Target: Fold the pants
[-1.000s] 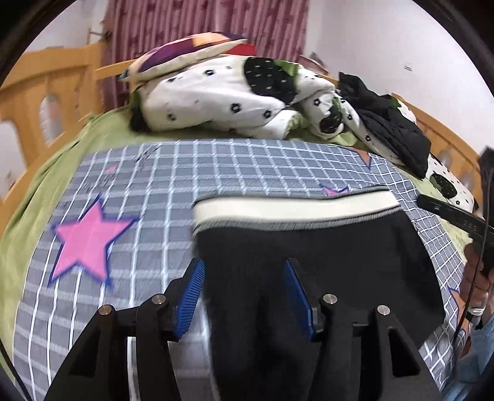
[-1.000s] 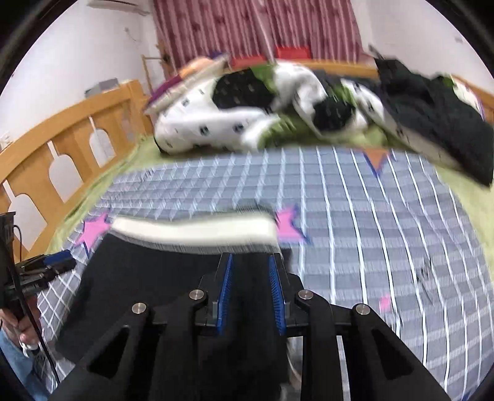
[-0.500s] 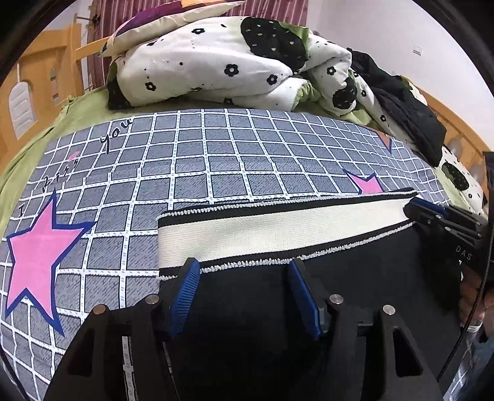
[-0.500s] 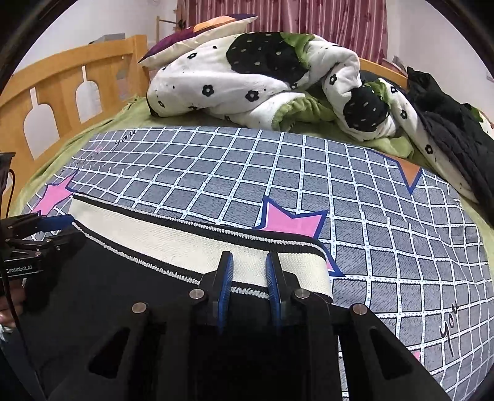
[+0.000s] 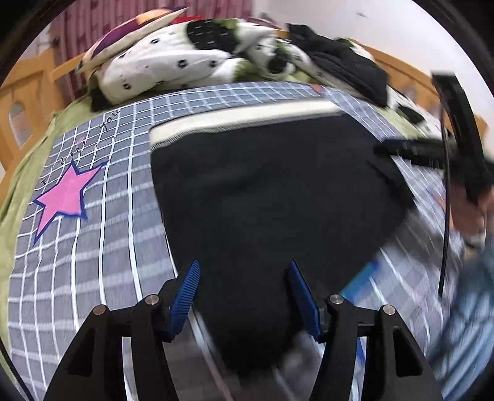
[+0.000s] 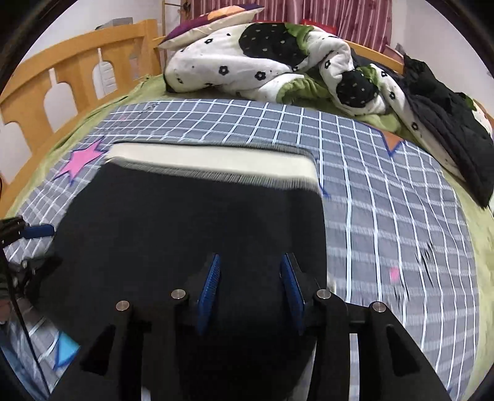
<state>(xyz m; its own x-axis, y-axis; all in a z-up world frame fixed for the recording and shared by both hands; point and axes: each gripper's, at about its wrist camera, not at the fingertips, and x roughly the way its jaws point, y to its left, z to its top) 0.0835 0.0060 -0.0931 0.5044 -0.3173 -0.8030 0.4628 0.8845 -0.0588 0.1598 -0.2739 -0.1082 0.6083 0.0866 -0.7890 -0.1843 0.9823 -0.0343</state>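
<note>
Black pants [image 5: 271, 191] with a cream waistband [image 5: 247, 118] lie flat on the grey checked bedspread [image 5: 102, 234]; the waistband [image 6: 213, 160] is at the far end. My left gripper [image 5: 243, 268] hovers open over the near part of the pants, its blue pads clear of the cloth. In the right wrist view my right gripper [image 6: 250, 259] is over the black cloth [image 6: 191, 222] near its right edge. Its jaws are opening, and the pads do not press on anything. The view is blurred with motion.
A rumpled white and black flowered quilt [image 6: 262, 58], a pillow [image 6: 210, 21] and a dark garment [image 6: 450, 126] are heaped at the head of the bed. A wooden rail [image 6: 61, 71] runs along the left side. A person's hand [image 5: 475, 212] shows at the right edge.
Both grippers have drawn back from the waistband toward the near end of the pants. The right jaws, shut on the waistband half a second ago, have spread and let it go.
</note>
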